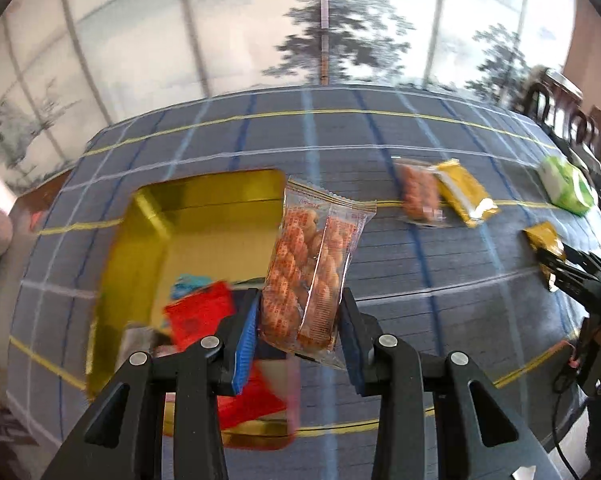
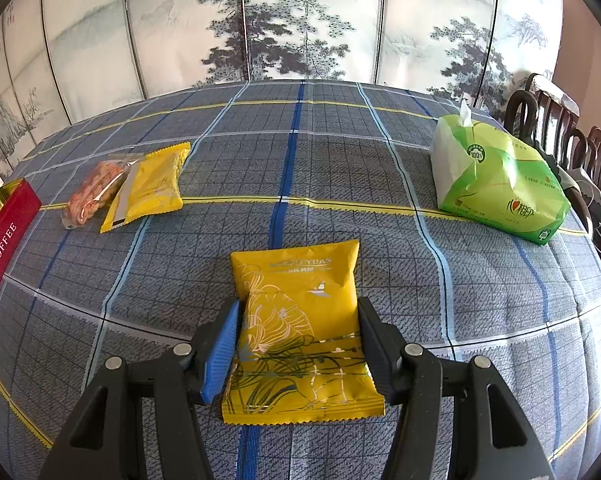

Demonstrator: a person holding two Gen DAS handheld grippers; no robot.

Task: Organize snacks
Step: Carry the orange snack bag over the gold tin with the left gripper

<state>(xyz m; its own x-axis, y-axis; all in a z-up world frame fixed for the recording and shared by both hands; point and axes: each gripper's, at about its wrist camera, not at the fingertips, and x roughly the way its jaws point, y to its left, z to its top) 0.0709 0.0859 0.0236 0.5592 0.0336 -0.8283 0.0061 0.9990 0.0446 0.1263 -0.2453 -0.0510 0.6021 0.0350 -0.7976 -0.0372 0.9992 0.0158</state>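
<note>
My left gripper (image 1: 298,332) is shut on a clear packet of orange twisted snacks (image 1: 314,264), held in the air just right of the open gold tin (image 1: 148,240). Red and blue packets (image 1: 198,316) lie inside the tin. My right gripper (image 2: 296,344) has its fingers on both sides of a yellow snack packet (image 2: 300,328) that lies flat on the checked tablecloth (image 2: 300,140); the pads touch its edges. In the left wrist view, the right gripper (image 1: 556,264) is at the far right on that yellow packet (image 1: 542,238).
Another clear orange snack packet (image 2: 94,190) and a yellow packet (image 2: 152,188) lie side by side at the left. The tin's red side (image 2: 4,236) reads TOFFEE. A green tissue pack (image 2: 496,184) sits at the right. Dark chairs (image 2: 560,136) stand beyond the table's right edge.
</note>
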